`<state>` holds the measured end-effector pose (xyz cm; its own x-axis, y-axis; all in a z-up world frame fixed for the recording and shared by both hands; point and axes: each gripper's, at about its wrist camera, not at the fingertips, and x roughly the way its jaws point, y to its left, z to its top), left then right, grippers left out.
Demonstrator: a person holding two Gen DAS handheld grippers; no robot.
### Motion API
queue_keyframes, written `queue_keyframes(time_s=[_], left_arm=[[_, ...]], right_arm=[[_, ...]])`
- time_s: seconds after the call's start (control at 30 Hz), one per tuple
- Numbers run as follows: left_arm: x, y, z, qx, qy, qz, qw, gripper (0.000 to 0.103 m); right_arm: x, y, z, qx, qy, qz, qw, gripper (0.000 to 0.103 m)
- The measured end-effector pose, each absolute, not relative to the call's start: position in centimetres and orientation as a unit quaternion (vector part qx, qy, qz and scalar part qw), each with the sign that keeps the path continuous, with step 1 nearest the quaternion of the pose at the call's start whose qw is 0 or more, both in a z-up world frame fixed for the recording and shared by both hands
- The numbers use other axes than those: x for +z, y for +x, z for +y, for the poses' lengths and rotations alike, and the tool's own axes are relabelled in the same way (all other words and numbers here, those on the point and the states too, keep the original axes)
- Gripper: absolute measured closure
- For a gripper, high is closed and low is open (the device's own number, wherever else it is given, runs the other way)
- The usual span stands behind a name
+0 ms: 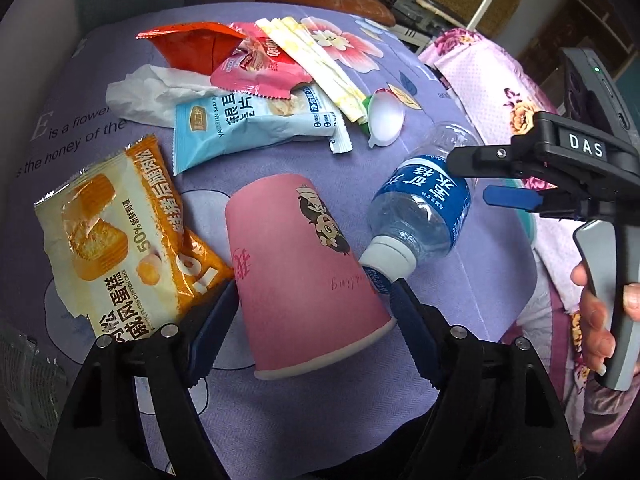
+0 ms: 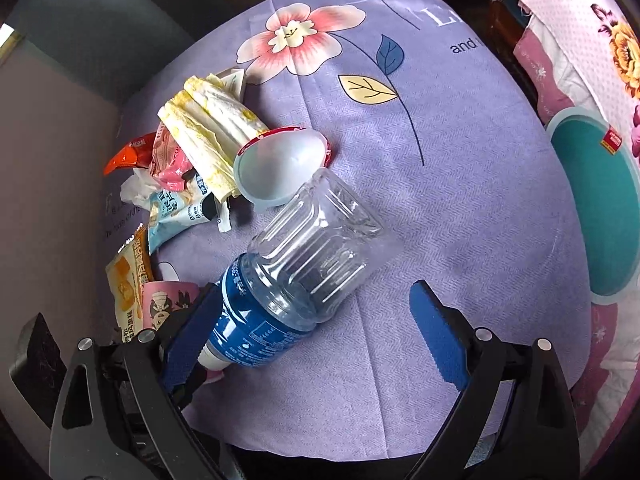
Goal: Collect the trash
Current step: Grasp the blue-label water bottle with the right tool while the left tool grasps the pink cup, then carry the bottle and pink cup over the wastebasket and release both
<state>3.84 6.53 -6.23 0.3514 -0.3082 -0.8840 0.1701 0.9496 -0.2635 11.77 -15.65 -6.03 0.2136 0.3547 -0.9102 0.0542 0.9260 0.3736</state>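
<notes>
The left gripper (image 1: 314, 308) stands spread around the pink cup (image 1: 304, 276) lying on the purple cloth (image 1: 460, 300); just right of the cup, the right gripper (image 2: 312, 324) gapes around the bottle (image 2: 288, 284)

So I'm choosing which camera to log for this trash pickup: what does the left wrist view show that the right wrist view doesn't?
Only the left wrist view shows the pink paper cup whole, lying between the open left gripper, and the right gripper from outside with the hand on its handle.

Only the right wrist view shows the teal basin and the bottle's clear base.

Both show the water bottle, the white plastic cup, the snack wrappers and the purple cloth.
</notes>
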Motion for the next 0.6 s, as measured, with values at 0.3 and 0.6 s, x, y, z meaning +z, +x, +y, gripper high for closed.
queue_keyframes(time_s=[0.3,0.6], left_arm=[[-7.9,4.0,6.2,-0.155,-0.079,0.572,0.802,0.022],[-7.3,4.1,4.4,-0.147,-0.05,0.556,0.817,0.036]], right_arm=[[-5.3,11.7,-15.1,0.117,0.095,0.595,0.789,0.035],[-5.1,9.7,-19.4,0.09,0.056,0.601,0.792,0.038]])
